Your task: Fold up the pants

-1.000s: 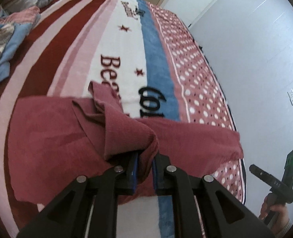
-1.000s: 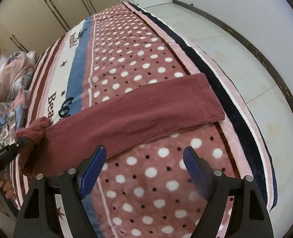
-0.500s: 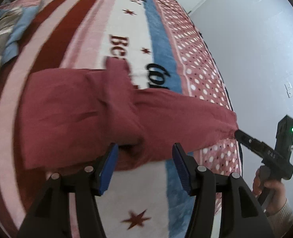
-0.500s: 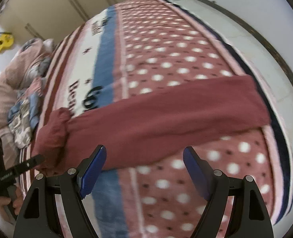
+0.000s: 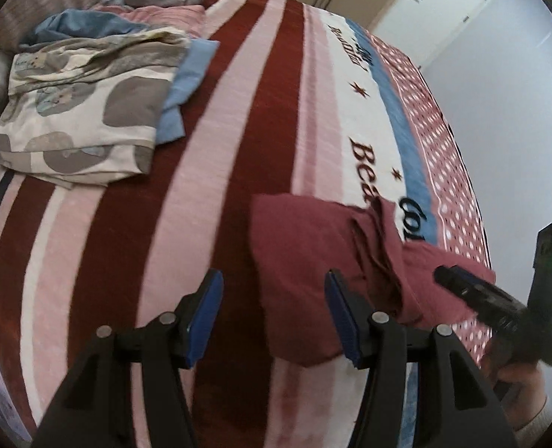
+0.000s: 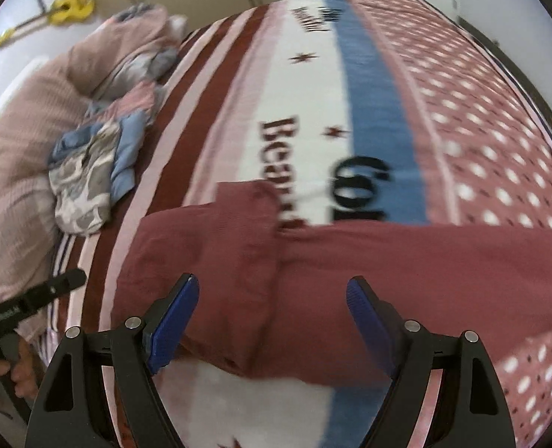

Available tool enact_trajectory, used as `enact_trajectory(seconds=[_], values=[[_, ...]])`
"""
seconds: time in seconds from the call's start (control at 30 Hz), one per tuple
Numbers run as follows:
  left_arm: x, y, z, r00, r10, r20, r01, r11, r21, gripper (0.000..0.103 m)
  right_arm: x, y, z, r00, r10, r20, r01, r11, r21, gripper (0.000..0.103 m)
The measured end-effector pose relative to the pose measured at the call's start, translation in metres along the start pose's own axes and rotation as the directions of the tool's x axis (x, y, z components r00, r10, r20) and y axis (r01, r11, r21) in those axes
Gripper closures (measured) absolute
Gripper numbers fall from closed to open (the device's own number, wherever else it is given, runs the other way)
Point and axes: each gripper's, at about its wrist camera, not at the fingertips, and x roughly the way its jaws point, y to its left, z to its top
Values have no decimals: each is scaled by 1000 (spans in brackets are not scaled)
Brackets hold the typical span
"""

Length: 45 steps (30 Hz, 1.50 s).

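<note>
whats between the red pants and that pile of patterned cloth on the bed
Only bare striped blanket. The left wrist view shows it between the red pants and the pile of patterned cloth; nothing else lies there.

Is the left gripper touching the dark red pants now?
Apart. In the left wrist view the left gripper is open and nothing is pinched; the dark red pants lie on the blanket beyond.

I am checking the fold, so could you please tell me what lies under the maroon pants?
The maroon pants lie on the striped blanket, over part of its printed lettering. Whatever else they cover is hidden.
</note>
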Motion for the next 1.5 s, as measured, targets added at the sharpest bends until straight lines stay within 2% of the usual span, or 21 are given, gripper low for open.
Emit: enact_trajectory(seconds=[0.17, 0.33, 0.4, 0.47, 0.53, 0.57, 0.83, 0.9, 0.93, 0.97, 1.0, 1.07, 1.13, 1.33, 1.43, 1.5], values=[[9, 23, 7, 1000, -11, -8, 11, 999, -45, 51, 41, 41, 4, 996, -62, -63, 54, 992, -114, 25], [16, 30, 5, 1000, -24, -15, 23, 997, -67, 51, 72, 56, -1, 988, -109, -113, 87, 980, -181, 25], [21, 30, 6, 1000, -15, -22, 13, 998, -67, 51, 81, 56, -4, 980, -156, -121, 129, 970, -207, 31], [24, 31, 6, 1000, -15, -25, 13, 997, -72, 51, 84, 52, -5, 976, -183, -116, 154, 963, -222, 58], [26, 29, 6, 999, -23, -26, 21, 997, -80, 51, 83, 45, -5, 974, -191, -125, 162, 964, -212, 69], [26, 28, 6, 999, -25, -27, 23, 996, -81, 51, 80, 37, -5, 975, -185, -124, 160, 969, -187, 71], [40, 1, 10, 998, -35, -57, 33, 999, -43, 51, 41, -32, -5, 977, -189, -96, 191, 982, 9, 69], [42, -5, 11, 997, -41, -60, 39, 999, -34, 51, 38, -45, -5, 987, -124, -107, 131, 989, 61, 65], [42, -8, 11, 997, -43, -61, 41, 999, -30, 51, 40, -54, -5, 992, -36, -125, 50, 992, 112, 57], [43, -11, 11, 997, -44, -61, 43, 999, -24, 51, 41, -57, -5, 991, 3, -135, 16, 990, 138, 49], [44, -13, 11, 997, -45, -61, 43, 999, -20, 51, 43, -61, -6, 988, 52, -144, -27, 985, 168, 48], [45, -15, 11, 997, -43, -63, 42, 999, -16, 51, 48, -63, -6, 984, 82, -156, -55, 983, 173, 48], [46, -16, 11, 997, -40, -64, 39, 999, -15, 51, 53, -58, -7, 984, 25, -179, -1, 991, 134, 48], [51, -17, 13, 997, 24, -79, -23, 1000, 8, 50, 60, -48, -11, 979, -22, -204, 37, 997, 69, 47], [52, -16, 14, 994, 64, -85, -63, 998, 12, 43, 61, -43, -12, 977, 36, -211, -22, 997, 72, 87], [52, -18, 15, 994, 73, -86, -72, 997, 18, 43, 59, -37, -13, 978, 29, -208, -23, 999, 34, 93]])
